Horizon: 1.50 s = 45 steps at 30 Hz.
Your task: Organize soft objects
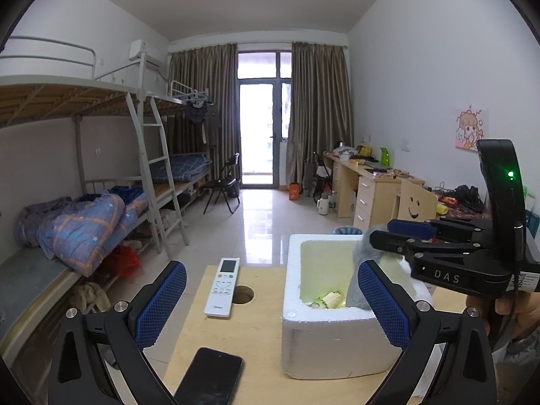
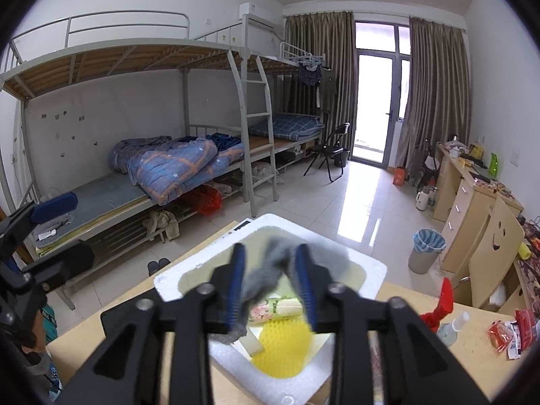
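Plywood table (image 1: 260,364) is carrying everything, with a white foam box (image 1: 324,347) sitting on its right half. Over that box the right gripper (image 2: 271,290) is hovering, its jaws standing apart, while a grey fuzzy cloth (image 2: 270,270) is hanging between the blue pads into the box; the frame is blurred there, so I cannot tell whether a pad is touching it. Beneath it a yellow sponge (image 2: 281,351) and a floral packet (image 2: 266,310) are lying on the box floor. The left gripper (image 1: 270,307) is waiting spread wide and empty, framing a white remote (image 1: 222,287) and a black phone (image 1: 209,378).
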Motion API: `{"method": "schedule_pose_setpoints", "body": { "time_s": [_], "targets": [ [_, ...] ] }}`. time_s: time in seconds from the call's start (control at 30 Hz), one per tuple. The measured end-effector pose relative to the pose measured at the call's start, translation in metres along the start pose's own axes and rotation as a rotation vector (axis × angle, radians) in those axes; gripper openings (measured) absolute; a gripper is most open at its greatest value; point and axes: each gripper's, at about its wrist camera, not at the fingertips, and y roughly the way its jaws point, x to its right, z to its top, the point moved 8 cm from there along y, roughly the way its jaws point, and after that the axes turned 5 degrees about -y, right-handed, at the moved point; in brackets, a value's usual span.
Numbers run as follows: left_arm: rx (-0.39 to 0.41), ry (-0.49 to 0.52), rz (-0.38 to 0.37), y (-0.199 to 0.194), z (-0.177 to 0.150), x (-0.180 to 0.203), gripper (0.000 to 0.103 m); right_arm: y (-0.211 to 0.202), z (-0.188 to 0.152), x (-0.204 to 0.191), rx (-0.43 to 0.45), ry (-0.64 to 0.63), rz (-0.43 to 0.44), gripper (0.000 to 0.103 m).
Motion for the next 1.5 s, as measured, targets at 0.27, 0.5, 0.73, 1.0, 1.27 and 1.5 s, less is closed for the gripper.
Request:
{"method": "schedule_pose_setpoints", "body": {
  "time_s": [0.27,0.5,0.73,1.0,1.27,1.5],
  "targets": [
    [-0.001,0.002,-0.008,-0.001,0.000,-0.001,0.102,-0.005,0.001,0.000,0.016,0.004,-0.002,0.084],
    [0.018,0.003,0.003,-0.008,0.004,0.001,0.102,-0.019,0.004,-0.001,0.060,-0.035,-0.045,0.103],
    [0.019,-0.001,0.004,-0.017,0.006,0.003,0.102,-0.033,0.006,0.004,0.057,0.001,-0.034,0.103],
    [0.044,-0.006,-0.006,-0.036,0.012,0.016,0.102,-0.059,0.010,-0.008,0.094,-0.046,-0.046,0.103],
    [0.065,0.023,-0.040,-0.062,0.012,0.040,0.102,-0.096,0.006,-0.006,0.133,-0.038,-0.081,0.103],
    [0.093,0.044,-0.071,-0.090,0.010,0.061,0.102,-0.129,0.003,-0.005,0.166,-0.027,-0.108,0.103]
  ]
}}
